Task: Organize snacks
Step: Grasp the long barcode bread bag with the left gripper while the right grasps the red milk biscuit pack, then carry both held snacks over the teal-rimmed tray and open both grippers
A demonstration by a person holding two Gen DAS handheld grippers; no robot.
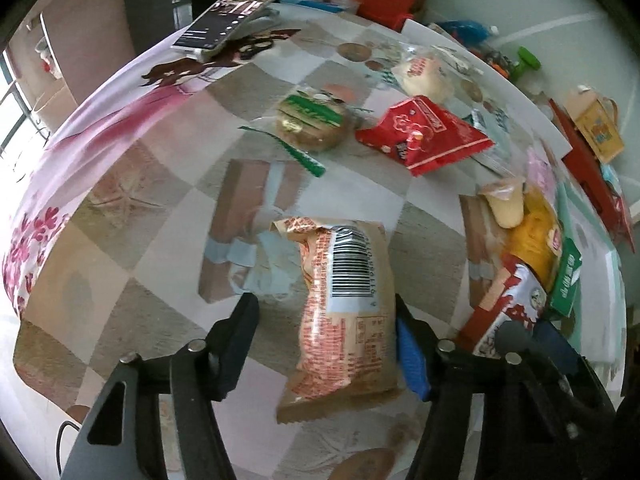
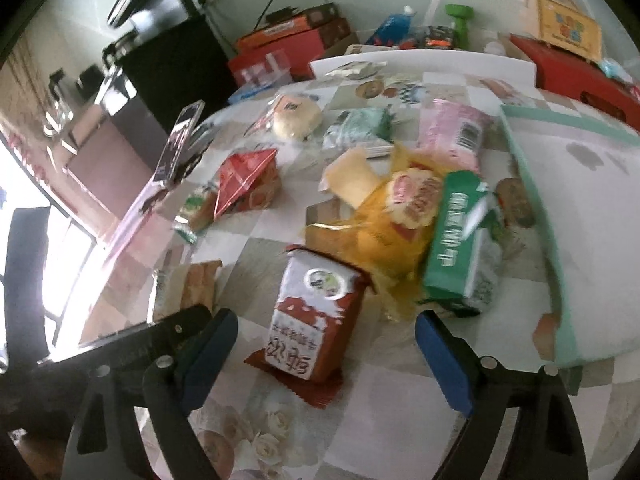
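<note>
A brown-and-orange snack packet (image 1: pixel 344 312), barcode side up, lies flat on the patterned tablecloth. It sits between the fingers of my left gripper (image 1: pixel 324 302). The right blue pad (image 1: pixel 412 356) is at the packet's edge, while the left finger stands a gap away, so the gripper is open. In the right wrist view a red-and-white packet (image 2: pixel 316 320) lies between the wide-open fingers of my right gripper (image 2: pixel 326 316), with room on both sides. The brown packet (image 2: pixel 192 284) shows there at the left, partly hidden under the left gripper's black frame.
A yellow packet (image 2: pixel 400 216), a green packet (image 2: pixel 460 248) and a pink one (image 2: pixel 452 132) crowd against a teal-rimmed tray (image 2: pixel 560 200) on the right. A red packet (image 1: pixel 424 136), a round cake (image 1: pixel 312 120) and a bun (image 1: pixel 424 76) lie farther back. A phone (image 1: pixel 232 16) stands at the far left edge.
</note>
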